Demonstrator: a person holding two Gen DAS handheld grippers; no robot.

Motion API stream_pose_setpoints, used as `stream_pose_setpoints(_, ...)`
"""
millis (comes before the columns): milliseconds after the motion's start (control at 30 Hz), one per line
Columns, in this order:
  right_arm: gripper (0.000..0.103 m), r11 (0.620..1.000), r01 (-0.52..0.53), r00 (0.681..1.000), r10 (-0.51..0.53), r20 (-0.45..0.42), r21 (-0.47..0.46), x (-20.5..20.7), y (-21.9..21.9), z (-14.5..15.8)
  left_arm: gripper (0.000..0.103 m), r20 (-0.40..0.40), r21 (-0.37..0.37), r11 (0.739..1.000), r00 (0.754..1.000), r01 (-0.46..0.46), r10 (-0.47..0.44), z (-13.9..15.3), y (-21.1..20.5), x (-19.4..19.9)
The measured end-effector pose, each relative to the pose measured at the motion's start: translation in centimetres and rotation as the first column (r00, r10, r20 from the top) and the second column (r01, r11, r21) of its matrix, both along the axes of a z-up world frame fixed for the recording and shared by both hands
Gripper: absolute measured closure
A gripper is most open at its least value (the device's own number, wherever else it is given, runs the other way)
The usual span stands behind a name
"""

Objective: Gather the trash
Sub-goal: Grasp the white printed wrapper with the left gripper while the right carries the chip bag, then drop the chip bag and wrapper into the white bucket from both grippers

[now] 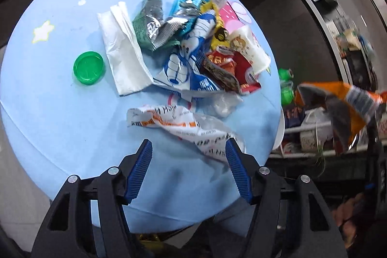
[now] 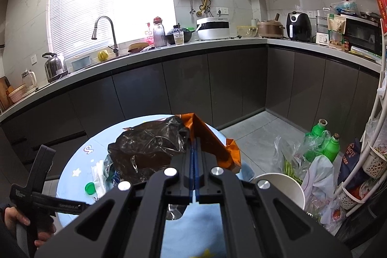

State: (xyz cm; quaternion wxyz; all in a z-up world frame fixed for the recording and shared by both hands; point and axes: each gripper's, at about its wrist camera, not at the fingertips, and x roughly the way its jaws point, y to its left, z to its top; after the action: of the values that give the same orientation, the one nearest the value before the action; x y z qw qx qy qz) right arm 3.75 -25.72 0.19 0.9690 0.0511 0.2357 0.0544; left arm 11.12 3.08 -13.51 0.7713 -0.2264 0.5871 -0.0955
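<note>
The right gripper [image 2: 194, 161] has its fingers pressed together on the orange wrapper [image 2: 210, 139], which it carries in the air above the edge of the round blue desk [image 2: 72, 161]. I think it is held so because the white bin [image 2: 293, 187] stands just beside the desk, and the wrapper is probably going there. The left gripper [image 1: 189, 168] has its fingers wide apart and holds nothing. It hovers low over the desk, with a white and orange printed wrapper [image 1: 179, 122] lying near its tips, perhaps the next piece to take.

The remaining trash is heaped on the desk: a white napkin [image 1: 123, 50], several snack packets, and a green lid [image 1: 88, 67] lying a little apart. Only the left wrist view shows this heap fully. The right wrist view alone shows the bin's open mouth and the kitchen counter behind; there the carried wrapper hides most of the pile.
</note>
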Motion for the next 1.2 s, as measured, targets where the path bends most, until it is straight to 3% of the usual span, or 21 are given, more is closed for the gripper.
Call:
stream_pose_setpoints(167, 0.100, 1.000, -0.014, 1.000, 0.014, -0.008, -0.004, 0.3, 0.4, -0.3, 0.046, -0.042, -0.016, 0.996, 0.996, -0.086, 0.085, -1.6, -0.1, 1.4)
stream_pose_setpoints(200, 0.100, 1.000, -0.014, 1.000, 0.013, -0.009, -0.005, 0.4, 0.3, -0.4, 0.051, -0.053, -0.017, 0.996, 0.995, -0.082, 0.081, -2.0, -0.2, 1.6)
stream_pose_setpoints(233, 0.100, 1.000, -0.012, 1.000, 0.012, -0.008, -0.006, 0.4, 0.3, -0.4, 0.074, -0.062, -0.025, 0.997, 0.996, -0.072, 0.070, -2.3, -0.4, 1.7)
stream_pose_setpoints(300, 0.100, 1.000, -0.009, 1.000, 0.009, -0.009, -0.009, 0.5, 0.3, -0.4, 0.080, -0.054, -0.029, 0.998, 0.997, -0.050, 0.048, -2.3, -0.7, 1.5)
stream_pose_setpoints(400, 0.100, 1.000, -0.001, 1.000, 0.001, -0.004, -0.008, 0.4, -0.1, -0.3, 0.095, -0.002, 0.026, 0.999, 1.000, 0.024, -0.024, -0.7, -1.5, 0.7)
stream_pose_setpoints(600, 0.101, 0.998, 0.053, 0.998, -0.053, 0.025, -0.020, -0.2, -2.2, 0.1, 0.097, 0.157, 0.066, 0.990, 0.978, 0.125, -0.134, 5.6, -3.2, -0.8)
stream_pose_setpoints(733, 0.100, 0.990, 0.138, 0.990, -0.137, 0.033, -0.026, -0.4, -5.1, 0.1, 0.097, 0.291, 0.066, 0.980, 0.936, 0.187, -0.198, 10.6, -5.5, 0.5)
stream_pose_setpoints(900, 0.100, 0.970, 0.240, 0.971, -0.240, -0.006, -0.030, 0.2, -9.6, -1.8, 0.097, 0.378, 0.060, 0.964, 0.887, 0.261, -0.264, 14.3, -10.8, 3.2)
stream_pose_setpoints(1033, 0.100, 0.958, 0.286, 0.956, -0.287, -0.064, -0.022, 0.9, -12.6, -5.0, 0.097, 0.401, 0.059, 0.945, 0.860, 0.321, -0.317, 15.3, -15.5, 5.2)
stream_pose_setpoints(1200, 0.100, 0.951, 0.309, 0.940, -0.306, -0.151, -0.002, 3.5, -15.7, -9.9, 0.097, 0.371, 0.061, 0.922, 0.849, 0.381, -0.376, 13.3, -21.1, 8.2)
